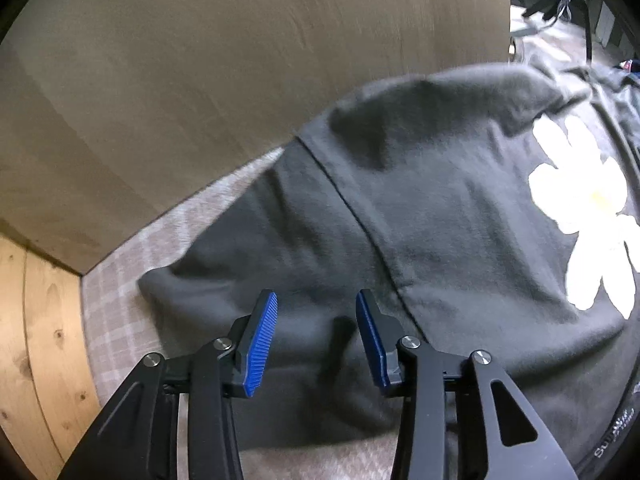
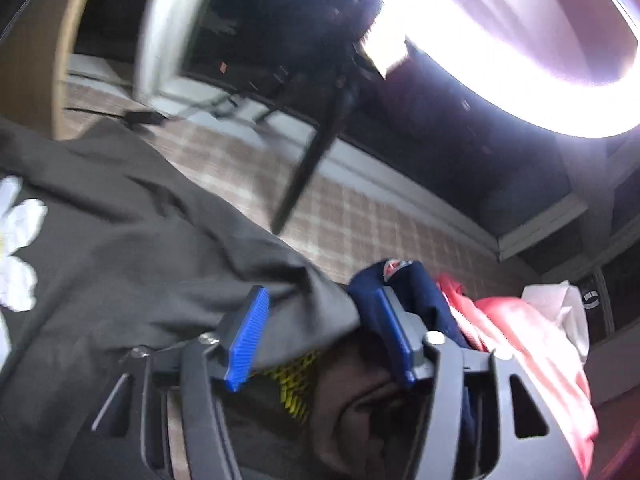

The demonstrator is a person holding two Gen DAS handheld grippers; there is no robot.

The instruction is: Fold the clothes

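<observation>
A dark grey T-shirt (image 1: 440, 200) with a white flower print (image 1: 580, 208) lies spread on a plaid cover. My left gripper (image 1: 318, 296) hovers just over its sleeve near the hem, open, blue pads apart with nothing pinched. In the right wrist view the same shirt (image 2: 120, 240) and flower (image 2: 16, 240) lie to the left. My right gripper (image 2: 320, 292) is open, and a bunched end of the grey sleeve (image 2: 312, 316) lies loose between its pads, which do not press on it.
A beige plaid cover (image 1: 120, 300) lies under the shirt, bounded by a brown panel (image 1: 200, 80) and pale wood (image 1: 32, 340). Navy (image 2: 412, 280), red (image 2: 520, 340) and white (image 2: 560, 304) clothes are piled on the right. A black stand leg (image 2: 308, 168) and bright ring light (image 2: 520, 80) are beyond.
</observation>
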